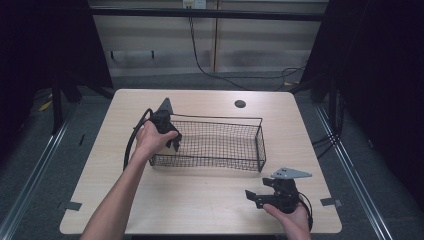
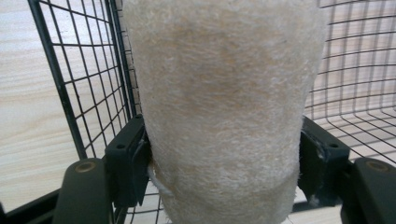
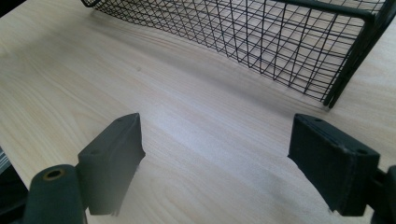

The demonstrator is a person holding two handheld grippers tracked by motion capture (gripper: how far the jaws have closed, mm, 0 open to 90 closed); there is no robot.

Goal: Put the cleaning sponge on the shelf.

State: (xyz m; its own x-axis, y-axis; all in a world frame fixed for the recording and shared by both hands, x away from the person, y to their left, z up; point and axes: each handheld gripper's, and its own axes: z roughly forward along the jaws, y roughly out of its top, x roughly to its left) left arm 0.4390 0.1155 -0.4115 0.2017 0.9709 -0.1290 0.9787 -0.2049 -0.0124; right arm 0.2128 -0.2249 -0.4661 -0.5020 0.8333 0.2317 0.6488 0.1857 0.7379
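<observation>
1. My left gripper (image 1: 172,142) is a little left of the middle of the high view, at the left end of the black wire-mesh basket (image 1: 260,142). My left hand (image 1: 150,140) is around it, and its black cable curves down along the wrist.

2. In the left gripper view, my left gripper (image 2: 224,154) has its jaws closed on a cream-coloured, fibrous, rounded loofah-like sponge (image 2: 224,93). One black pad presses on each side of its lower part — at the lower left and the lower right of the frame.

3. The sponge stands upright between the pads and takes the whole middle of that frame. Behind it I see the basket's mesh (image 2: 84,84): the left wall in the upper left, the floor in the right.

4. In the high view only a small pale piece of the sponge (image 1: 171,145) shows under my left hand, just at the left wall of the basket. I cannot tell if it touches the basket floor.

5. My right gripper (image 1: 252,196) is in the lower right of the high view, near the front edge of the light wooden table (image 1: 200,200), held by my right hand (image 1: 292,220).

6. In the right gripper view, my right gripper (image 3: 215,154) has its jaws wide apart and they hold nothing — bare table lies between them. The basket (image 3: 280,42) is across the top of that frame, well apart from the jaws.
</observation>
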